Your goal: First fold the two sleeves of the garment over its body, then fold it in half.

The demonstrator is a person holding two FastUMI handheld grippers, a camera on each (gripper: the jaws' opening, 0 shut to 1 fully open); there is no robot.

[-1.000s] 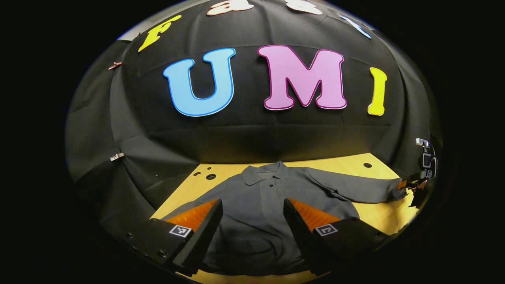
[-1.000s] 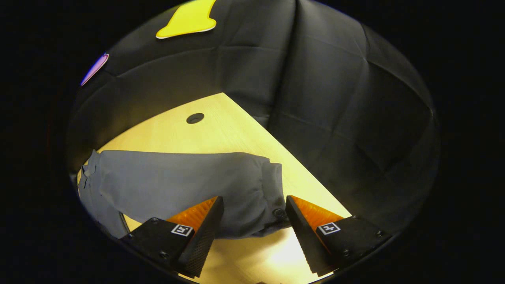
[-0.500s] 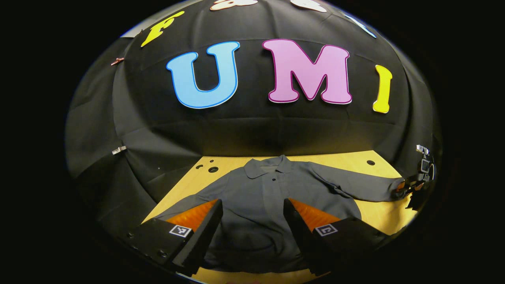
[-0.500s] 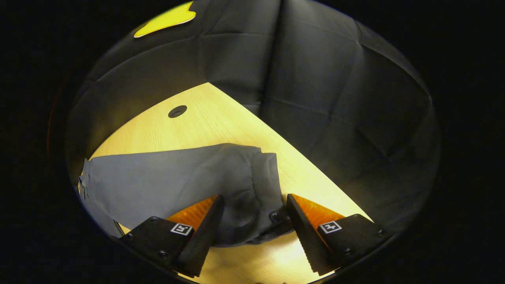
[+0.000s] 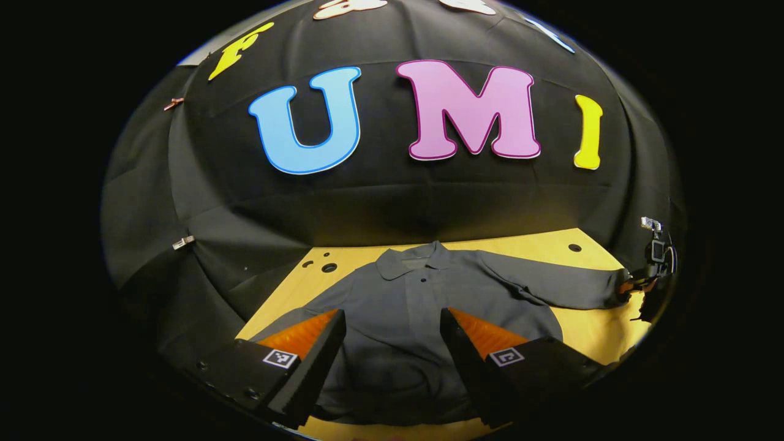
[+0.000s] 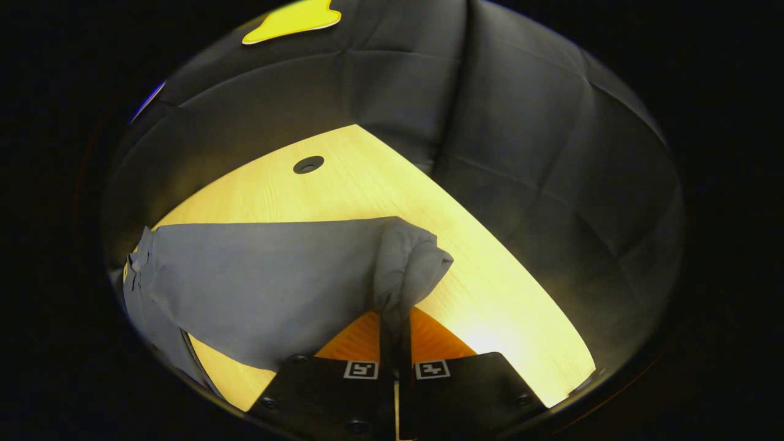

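**Right fingers pinch the cuff**

The grey shirt (image 5: 416, 306) lies spread flat on the yellow desk (image 5: 588, 331), collar toward the black wall, one sleeve (image 6: 263, 275) stretched out to the side. The right gripper (image 6: 395, 343) has its fingers closed tight on that sleeve's cuff (image 6: 407, 269), cloth bunched up between them. Over the shirt's body hangs the left gripper (image 5: 392, 343), fingers spread wide, nothing between them. A dark round hole (image 6: 308, 164) shows in the desk beyond the sleeve.

Before my left gripper (image 5: 392, 343): grey collared long-sleeved shirt (image 5: 422, 306) flat on pale wooden table (image 5: 588, 334), collar toward wall. My right gripper (image 6: 395, 334) at its right cuff (image 6: 407, 263), near table's edge.
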